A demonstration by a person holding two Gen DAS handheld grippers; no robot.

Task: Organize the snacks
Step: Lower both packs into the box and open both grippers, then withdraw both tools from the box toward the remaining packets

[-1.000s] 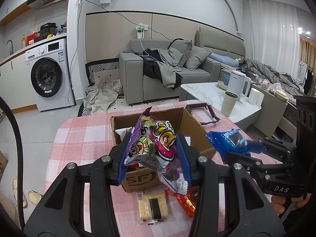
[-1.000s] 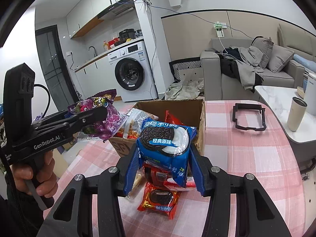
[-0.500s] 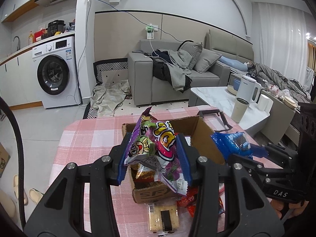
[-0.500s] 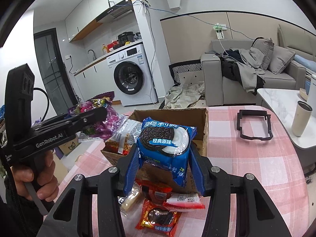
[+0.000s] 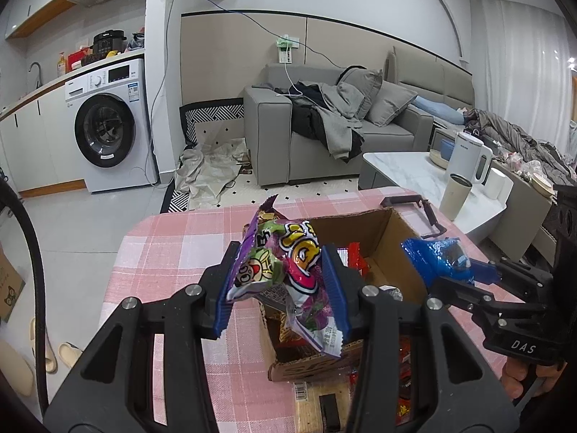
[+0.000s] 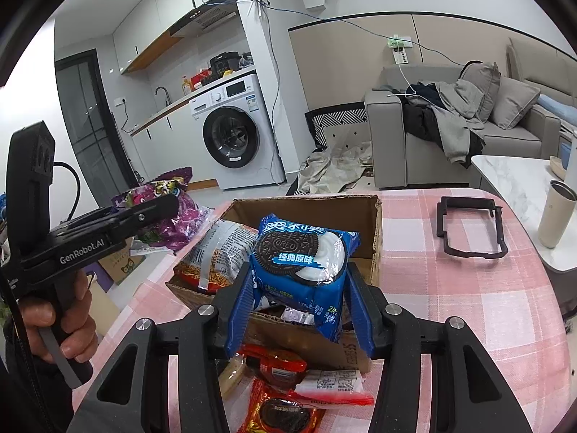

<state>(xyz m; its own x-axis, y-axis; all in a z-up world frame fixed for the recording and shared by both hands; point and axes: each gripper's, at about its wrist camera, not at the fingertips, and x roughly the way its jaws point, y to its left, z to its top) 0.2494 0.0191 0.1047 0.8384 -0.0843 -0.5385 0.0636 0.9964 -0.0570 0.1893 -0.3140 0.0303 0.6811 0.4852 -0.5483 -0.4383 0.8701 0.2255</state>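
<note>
My left gripper (image 5: 281, 288) is shut on a purple candy bag (image 5: 288, 270), held above the near left corner of an open cardboard box (image 5: 393, 227). My right gripper (image 6: 299, 303) is shut on a blue Oreo pack (image 6: 303, 259), held over the box's (image 6: 375, 227) near edge. The right gripper with the Oreo pack (image 5: 440, 256) shows at the right of the left wrist view. The left gripper with the purple bag (image 6: 169, 213) shows at the left of the right wrist view. The box holds several snack packs, among them a noodle snack bag (image 6: 216, 252).
The box stands on a pink checked table (image 6: 468, 288). Red snack packs (image 6: 281, 407) and a cracker pack (image 5: 321, 404) lie in front of the box. A black frame (image 6: 468, 231) lies at the table's far right. A cup (image 6: 555, 216) stands on a white side table.
Both grippers have moved forward toward the box with their packs still held. The box now sits closer and lower in both views.
</note>
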